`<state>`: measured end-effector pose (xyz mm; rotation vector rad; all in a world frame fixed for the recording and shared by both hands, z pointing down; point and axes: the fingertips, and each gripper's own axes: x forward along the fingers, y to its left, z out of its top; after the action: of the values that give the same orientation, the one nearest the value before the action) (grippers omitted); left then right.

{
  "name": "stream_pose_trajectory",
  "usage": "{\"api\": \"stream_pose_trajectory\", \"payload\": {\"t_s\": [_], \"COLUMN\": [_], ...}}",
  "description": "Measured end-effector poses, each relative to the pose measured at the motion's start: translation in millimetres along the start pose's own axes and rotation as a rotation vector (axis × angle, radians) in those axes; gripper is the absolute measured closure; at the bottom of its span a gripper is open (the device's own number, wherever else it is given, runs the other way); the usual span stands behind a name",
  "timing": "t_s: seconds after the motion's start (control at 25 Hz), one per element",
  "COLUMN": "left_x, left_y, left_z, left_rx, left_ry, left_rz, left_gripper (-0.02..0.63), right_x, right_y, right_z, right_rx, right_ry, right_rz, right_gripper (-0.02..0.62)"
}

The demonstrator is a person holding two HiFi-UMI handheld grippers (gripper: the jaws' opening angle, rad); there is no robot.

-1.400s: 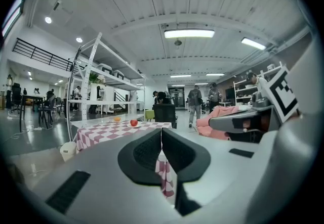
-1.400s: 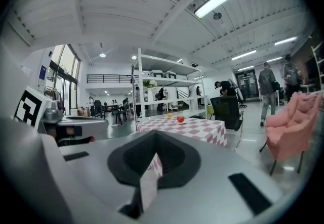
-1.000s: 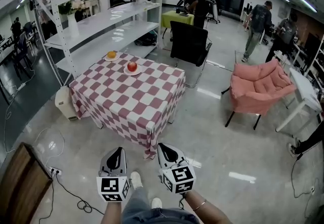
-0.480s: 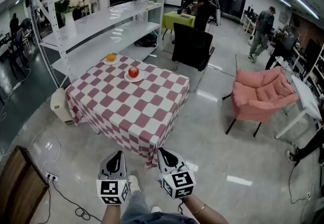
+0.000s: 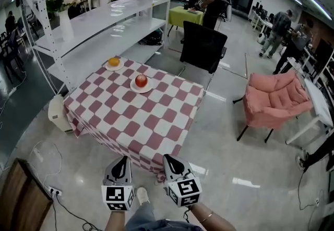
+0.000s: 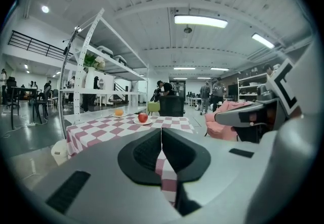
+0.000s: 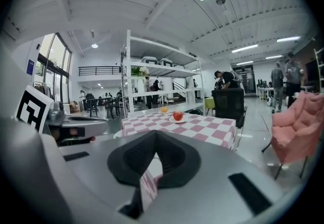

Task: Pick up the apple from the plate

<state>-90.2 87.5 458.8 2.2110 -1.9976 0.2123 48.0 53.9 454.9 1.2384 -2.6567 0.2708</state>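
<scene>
on the far half of the table (image 5: 136, 120), the apple (image 5: 141, 80) sits on a white plate (image 5: 133, 87), with an orange (image 5: 114, 61) nearer the table's far corner. just short of the table's near edge, the left gripper (image 5: 122, 159) and right gripper (image 5: 167, 158) hover side by side, each with its jaws closed together on nothing, well apart from the apple.

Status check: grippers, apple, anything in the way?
Left gripper and right gripper shut, empty, short of the table. Apple on its plate, far side. Nothing blocking; orange sits apart.
</scene>
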Motion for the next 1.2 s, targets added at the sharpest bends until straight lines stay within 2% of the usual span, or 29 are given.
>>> {"api": "stream_pose_trajectory", "payload": {"t_s": [0.28,0.68,1.2], "left_x": [61,133,176], "left_y": [47,105,118], "left_z": [18,24,22], "left_rx": [0.008,0.007,0.030], "left_ry": [0.009,0.030,0.058], "left_rz": [-0.029,-0.077,-0.154], "left_gripper": [0.589,0.589,0.588], "right_x": [66,148,181], "right_y": [-9,-20,-44], "right_z": [15,32,39], "right_rx": [0.017,0.034,0.039], "right_ry": [0.029,0.037,0.053], "right_rz": [-0.035,-0.091,-0.186], "right_gripper": [0.586,0.586,0.586]}}
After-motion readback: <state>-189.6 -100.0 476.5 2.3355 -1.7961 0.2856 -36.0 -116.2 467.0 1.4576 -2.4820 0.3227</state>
